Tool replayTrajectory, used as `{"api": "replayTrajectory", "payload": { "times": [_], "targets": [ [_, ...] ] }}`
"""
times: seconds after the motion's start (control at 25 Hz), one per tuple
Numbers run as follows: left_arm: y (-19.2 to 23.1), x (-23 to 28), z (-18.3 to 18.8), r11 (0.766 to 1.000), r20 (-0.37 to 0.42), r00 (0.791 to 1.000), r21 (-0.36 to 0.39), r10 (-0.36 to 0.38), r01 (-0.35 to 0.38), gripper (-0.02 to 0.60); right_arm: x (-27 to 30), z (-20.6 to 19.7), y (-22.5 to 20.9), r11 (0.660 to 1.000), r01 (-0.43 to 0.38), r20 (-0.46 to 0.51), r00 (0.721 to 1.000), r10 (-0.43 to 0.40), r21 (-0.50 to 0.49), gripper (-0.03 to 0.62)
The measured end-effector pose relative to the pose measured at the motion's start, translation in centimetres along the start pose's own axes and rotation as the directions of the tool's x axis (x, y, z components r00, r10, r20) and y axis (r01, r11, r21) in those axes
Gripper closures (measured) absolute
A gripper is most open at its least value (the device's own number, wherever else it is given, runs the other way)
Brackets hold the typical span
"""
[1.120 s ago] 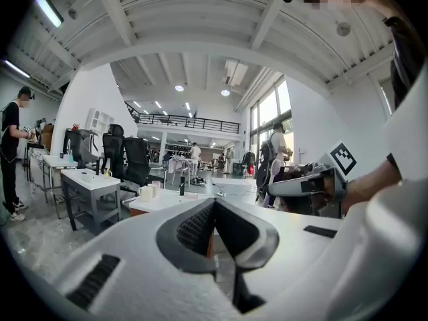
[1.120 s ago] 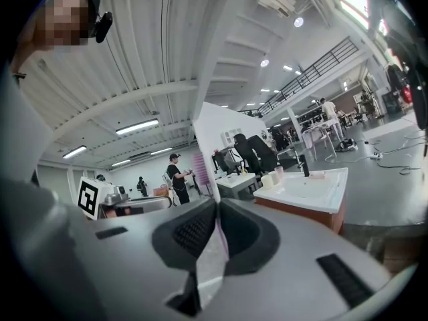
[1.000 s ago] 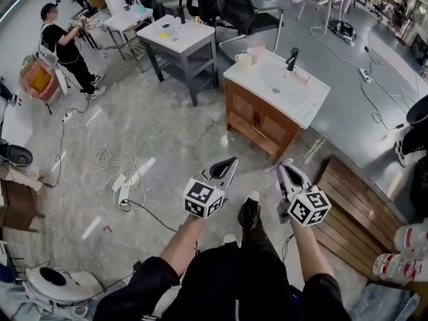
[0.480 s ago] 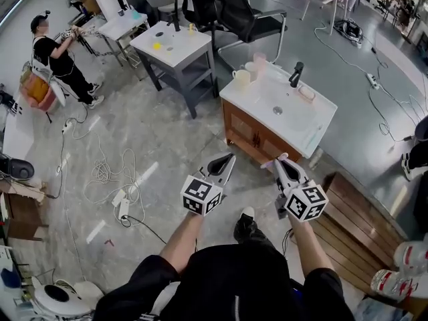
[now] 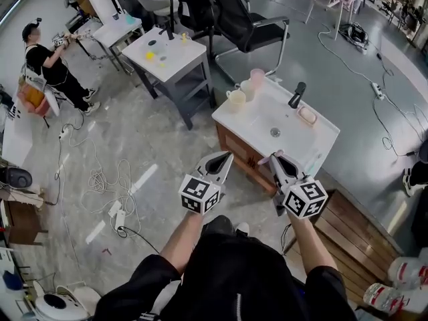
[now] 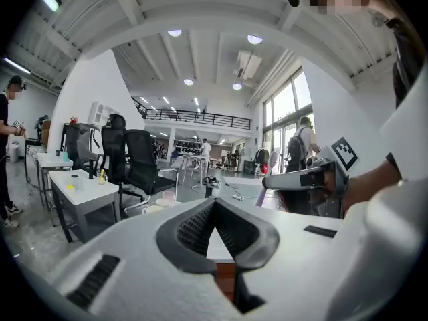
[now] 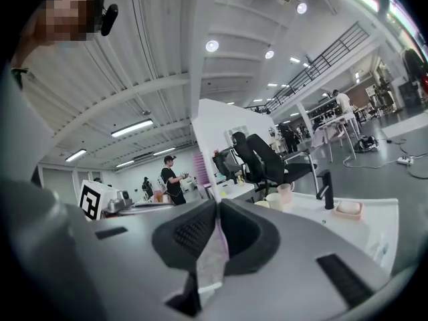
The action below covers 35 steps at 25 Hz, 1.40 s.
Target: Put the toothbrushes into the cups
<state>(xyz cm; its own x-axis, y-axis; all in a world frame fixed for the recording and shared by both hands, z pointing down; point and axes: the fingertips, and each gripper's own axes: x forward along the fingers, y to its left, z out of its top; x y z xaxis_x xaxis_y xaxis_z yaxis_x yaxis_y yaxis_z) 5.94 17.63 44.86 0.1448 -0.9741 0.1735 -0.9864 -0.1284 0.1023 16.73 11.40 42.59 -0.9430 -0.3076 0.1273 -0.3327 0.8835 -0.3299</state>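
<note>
Pink toothbrush (image 7: pixel 211 256) pinched between the nearly closed jaws of the right gripper (image 7: pixel 217 204), near the front edge of the sink counter (image 5: pixel 321 139). Cups (image 5: pixel 235 99) on the counter's far corner, well apart. Left gripper (image 6: pixel 214 202) closed on nothing. Seemingly mid-carry; next, reaching over a cup and tipping the brush upright to drop in.

We see a pale pink toothbrush (image 7: pixel 211 256) clamped between our right gripper's (image 7: pixel 217 209) jaws. A cream cup (image 5: pixel 235 99) and a pink cup (image 5: pixel 257 78) stand upright side by side, well ahead of it.
</note>
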Motion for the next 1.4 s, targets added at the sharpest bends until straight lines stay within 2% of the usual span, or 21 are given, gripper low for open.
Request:
{"api": "replayTrajectory", "payload": {
  "times": [0.36,0.68,0.96,1.4],
  "targets": [
    [7.8,9.4,1.3,0.999,0.012,0.999,-0.012,-0.041,0.042,0.580,9.3,2.6,-6.2,0.999,0.032,0.006,0.999,-0.032,0.006,0.566],
    [17.5,20.8,4.4,0.988,0.007,0.988,0.000,-0.151,0.151,0.581,21.8,7.4,-13.4,0.995,0.099,0.036,0.994,-0.100,0.015,0.566],
    [25.4,27.7,7.3,0.978,-0.014,0.978,0.010,-0.209,0.210,0.580,29.6,11.7,-18.0,0.984,0.171,0.079,0.982,-0.174,0.044,0.566],
    [27.9,32.7,7.3,0.979,-0.034,0.979,-0.031,-0.203,0.202,0.581,33.0,11.8,-22.6,0.981,0.186,0.030,0.982,-0.188,0.053,0.566]
  ]
}}
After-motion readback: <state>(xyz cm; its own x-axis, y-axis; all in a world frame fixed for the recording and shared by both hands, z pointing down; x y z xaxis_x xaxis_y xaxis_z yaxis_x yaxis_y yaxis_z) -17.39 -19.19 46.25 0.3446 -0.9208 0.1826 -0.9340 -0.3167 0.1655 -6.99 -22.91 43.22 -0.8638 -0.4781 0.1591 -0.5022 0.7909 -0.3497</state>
